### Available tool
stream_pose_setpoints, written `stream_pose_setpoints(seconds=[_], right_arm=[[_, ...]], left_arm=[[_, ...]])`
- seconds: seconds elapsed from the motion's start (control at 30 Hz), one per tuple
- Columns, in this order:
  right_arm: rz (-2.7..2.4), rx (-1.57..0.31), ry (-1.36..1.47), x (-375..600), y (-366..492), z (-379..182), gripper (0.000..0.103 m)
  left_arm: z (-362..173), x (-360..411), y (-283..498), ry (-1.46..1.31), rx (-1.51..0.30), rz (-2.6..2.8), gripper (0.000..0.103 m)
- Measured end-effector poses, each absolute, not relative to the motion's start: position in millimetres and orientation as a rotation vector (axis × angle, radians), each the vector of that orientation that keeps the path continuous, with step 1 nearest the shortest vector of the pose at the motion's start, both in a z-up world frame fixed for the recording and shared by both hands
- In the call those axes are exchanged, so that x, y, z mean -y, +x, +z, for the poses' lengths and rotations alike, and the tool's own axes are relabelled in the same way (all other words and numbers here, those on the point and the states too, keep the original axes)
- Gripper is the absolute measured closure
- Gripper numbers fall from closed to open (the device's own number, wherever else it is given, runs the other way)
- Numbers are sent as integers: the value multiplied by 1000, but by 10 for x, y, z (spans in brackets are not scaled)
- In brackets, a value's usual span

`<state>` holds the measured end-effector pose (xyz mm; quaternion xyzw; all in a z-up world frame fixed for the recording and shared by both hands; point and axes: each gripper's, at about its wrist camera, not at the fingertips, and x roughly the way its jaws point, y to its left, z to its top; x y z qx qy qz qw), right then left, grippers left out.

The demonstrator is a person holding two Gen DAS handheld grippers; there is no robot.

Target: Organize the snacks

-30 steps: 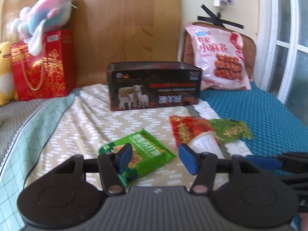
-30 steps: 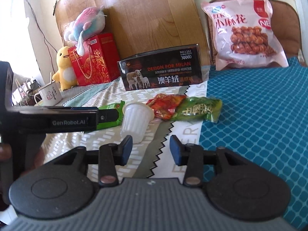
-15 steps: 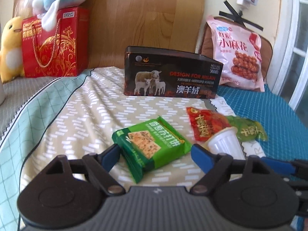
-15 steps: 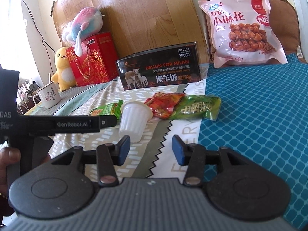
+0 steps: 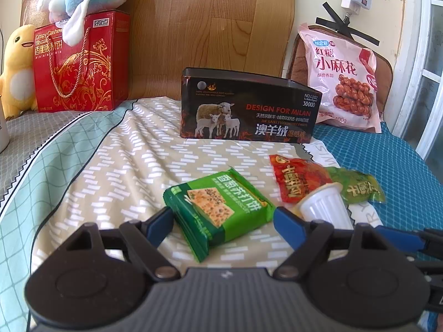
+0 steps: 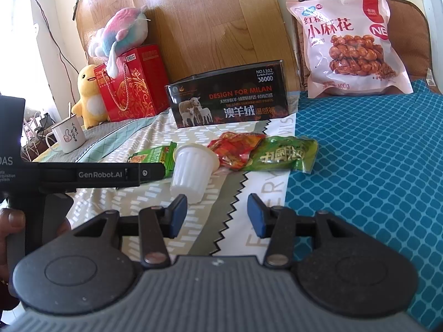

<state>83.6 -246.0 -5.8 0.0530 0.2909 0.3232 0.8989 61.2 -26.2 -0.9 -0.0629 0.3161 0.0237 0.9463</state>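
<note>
A green cracker pack (image 5: 221, 207) lies on the patterned bedspread between the blue pads of my left gripper (image 5: 224, 225), which is open wide; the pads flank the pack without squeezing it. Just right of it a white ribbed cup (image 5: 324, 207) lies tipped against a red snack packet (image 5: 299, 179) and a green snack packet (image 5: 360, 188). My right gripper (image 6: 216, 215) is open with nothing between its fingers; the cup (image 6: 193, 168) sits just ahead of its left finger. An open black box (image 5: 249, 108) printed with sheep stands behind the snacks.
A large pink bag of fried twists (image 5: 343, 77) leans on a brown cushion at the back right. A red gift box (image 5: 80, 63) with plush toys stands back left, and a white mug (image 6: 69, 135) sits at the left. A blue patterned cloth (image 6: 360, 166) covers the right.
My left gripper's jaws have spread wider and now straddle the green cracker pack instead of overlapping it. The right gripper's jaws have widened slightly; it has stayed in place.
</note>
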Motion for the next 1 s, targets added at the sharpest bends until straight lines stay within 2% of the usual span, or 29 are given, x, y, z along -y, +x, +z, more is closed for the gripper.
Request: stream_pose_setpoints(seconds=[0.57, 0.7, 0.87, 1.0], right_arm=[[667, -601, 108, 2454, 833, -57, 52], [666, -601, 104, 2453, 834, -60, 52], [665, -602, 102, 2452, 839, -60, 52], [657, -590, 100, 2455, 820, -48, 52]], left_arm=[[1, 243, 596, -143, -637, 46, 26], [7, 222, 571, -162, -620, 27, 30], [12, 212, 557, -172, -610, 13, 43], [7, 186, 573, -188, -614, 35, 45]])
